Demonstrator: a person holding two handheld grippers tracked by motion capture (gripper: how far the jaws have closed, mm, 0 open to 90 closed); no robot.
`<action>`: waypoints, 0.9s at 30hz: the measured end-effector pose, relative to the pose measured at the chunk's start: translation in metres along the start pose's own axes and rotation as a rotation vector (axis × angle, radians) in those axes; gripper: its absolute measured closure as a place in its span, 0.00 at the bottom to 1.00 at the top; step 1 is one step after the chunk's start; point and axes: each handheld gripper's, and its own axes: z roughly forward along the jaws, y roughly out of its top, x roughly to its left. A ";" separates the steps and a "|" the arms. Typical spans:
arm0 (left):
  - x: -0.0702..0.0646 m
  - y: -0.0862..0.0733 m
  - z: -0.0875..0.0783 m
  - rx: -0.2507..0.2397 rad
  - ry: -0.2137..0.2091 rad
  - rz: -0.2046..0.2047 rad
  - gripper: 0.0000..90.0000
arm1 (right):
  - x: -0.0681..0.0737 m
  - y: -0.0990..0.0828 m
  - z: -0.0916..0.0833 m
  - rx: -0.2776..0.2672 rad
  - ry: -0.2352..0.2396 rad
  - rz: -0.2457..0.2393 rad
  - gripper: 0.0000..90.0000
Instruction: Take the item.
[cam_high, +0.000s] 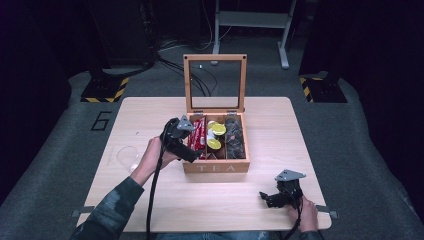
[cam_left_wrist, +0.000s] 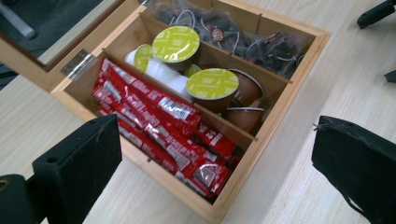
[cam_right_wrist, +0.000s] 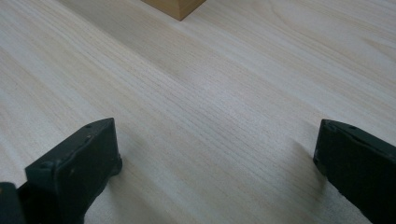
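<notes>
A wooden tea box marked TEA stands mid-table with its glass lid raised. Its left compartment holds red sachets, the middle one holds capsules with green lids, and the right one holds dark tea bags. My left gripper hovers over the box's left front corner, open, with nothing between its jaws; the red sachets lie just below it. My right gripper rests low near the table's front right, open and empty, over bare wood.
The light wooden table stands on grey carpet. A thin clear loop lies on the table at the left. A corner of the box shows in the right gripper view. Stand bases with yellow-black tape sit beyond the table.
</notes>
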 end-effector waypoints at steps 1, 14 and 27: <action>0.000 0.002 0.002 0.001 0.001 0.002 0.02 | 0.000 0.000 0.000 0.000 0.000 0.001 0.00; -0.005 0.026 0.028 0.020 -0.043 0.020 0.01 | 0.000 0.000 0.000 0.000 0.000 0.000 0.00; -0.013 0.044 0.056 0.048 -0.081 0.035 0.00 | 0.000 0.000 0.000 0.002 0.001 -0.001 0.00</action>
